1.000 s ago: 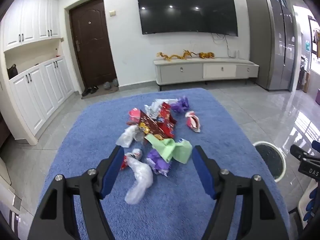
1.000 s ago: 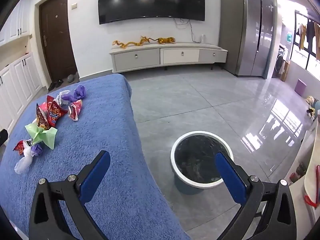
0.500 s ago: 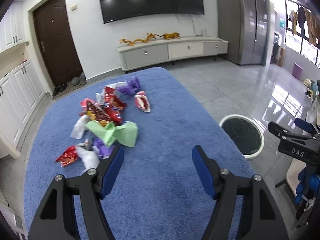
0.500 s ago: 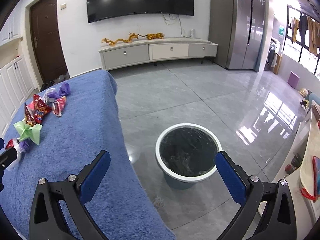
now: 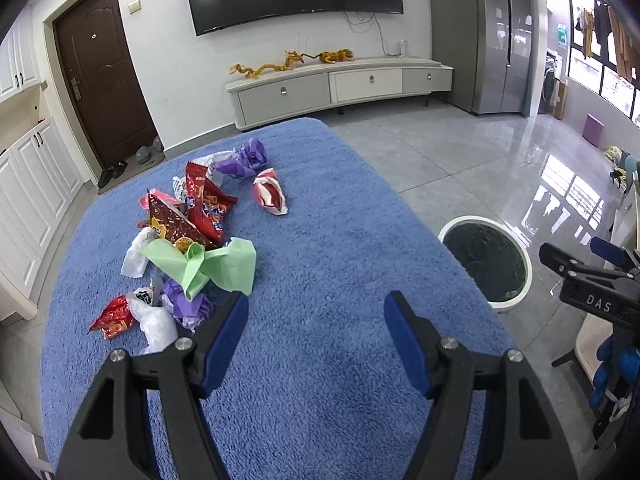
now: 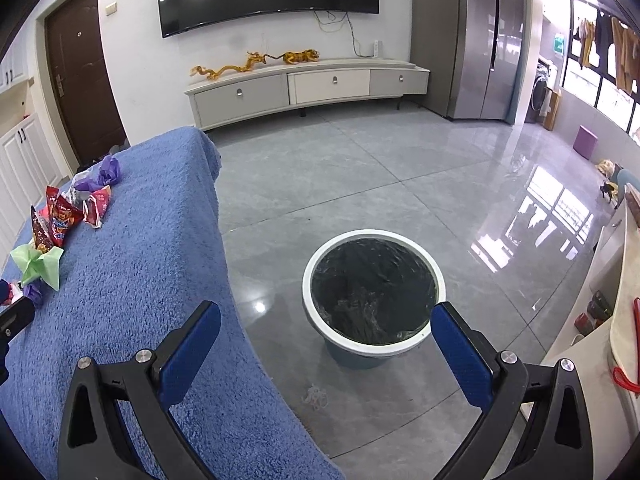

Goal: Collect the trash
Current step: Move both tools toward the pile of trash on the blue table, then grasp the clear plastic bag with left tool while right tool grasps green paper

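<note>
Lengthwise, trash pile [image 5: 192, 240] away from empty, spread left tongs [image 5: 316, 336].

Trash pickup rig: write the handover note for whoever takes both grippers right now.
Left gripper: open, empty, over the blue cloth, just right of the trash pile.
Right gripper: open, empty, pointed at the bin on the floor beside the cloth-covered surface.
Trash on the cloth: green paper, red snack bags, purple wrappers, red-and-white wrapper, white plastic, small red wrapper.
Done: nothing gripped; the bin shows only its black liner, contents unclear.
Left: pick up each piece and drop it in the bin.
</note>
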{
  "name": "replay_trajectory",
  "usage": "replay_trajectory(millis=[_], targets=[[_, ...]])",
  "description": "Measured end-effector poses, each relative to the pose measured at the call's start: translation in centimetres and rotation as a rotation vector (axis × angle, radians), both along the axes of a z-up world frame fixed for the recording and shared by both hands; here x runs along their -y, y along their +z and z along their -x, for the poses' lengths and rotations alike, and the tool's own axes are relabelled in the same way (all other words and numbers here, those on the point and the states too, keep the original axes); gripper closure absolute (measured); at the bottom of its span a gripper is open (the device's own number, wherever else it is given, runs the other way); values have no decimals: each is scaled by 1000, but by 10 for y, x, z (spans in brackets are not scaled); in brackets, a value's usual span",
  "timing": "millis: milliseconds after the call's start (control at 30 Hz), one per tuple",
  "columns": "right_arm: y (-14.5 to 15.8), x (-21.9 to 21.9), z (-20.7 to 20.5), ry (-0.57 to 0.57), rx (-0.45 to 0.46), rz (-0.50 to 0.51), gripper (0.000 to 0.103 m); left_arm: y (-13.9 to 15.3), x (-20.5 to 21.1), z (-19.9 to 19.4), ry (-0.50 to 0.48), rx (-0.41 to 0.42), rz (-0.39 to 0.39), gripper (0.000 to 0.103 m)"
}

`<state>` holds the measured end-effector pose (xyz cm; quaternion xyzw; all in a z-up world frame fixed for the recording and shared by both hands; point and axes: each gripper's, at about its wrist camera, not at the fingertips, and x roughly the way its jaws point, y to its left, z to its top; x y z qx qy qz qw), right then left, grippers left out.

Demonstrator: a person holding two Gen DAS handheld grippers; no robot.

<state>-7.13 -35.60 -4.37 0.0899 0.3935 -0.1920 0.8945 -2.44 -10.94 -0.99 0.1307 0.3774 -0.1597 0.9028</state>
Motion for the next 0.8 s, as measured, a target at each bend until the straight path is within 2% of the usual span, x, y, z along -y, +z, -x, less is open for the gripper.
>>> replay_trajectory(millis=[333, 433, 500, 633, 800], targets=[[2, -12, -14, 42, -4, -12, 0, -4, -19, -18, 53, 0, 14, 34], [5, -22, -19, 88, 11, -24, 0, -4, -30, -22, 73, 12, 31, 34], [11, -33, -25, 148, 29, -43, 1, -3, -43, -24, 90, 20, 47, 34], [15, -62, -40, 286, 38, -92, 17, -8, -97, -35, 142, -38, 116, 34], [17, -114, -67, 487, 21, -152, 19, -21, -156, -38, 198, -95, 161, 34]])
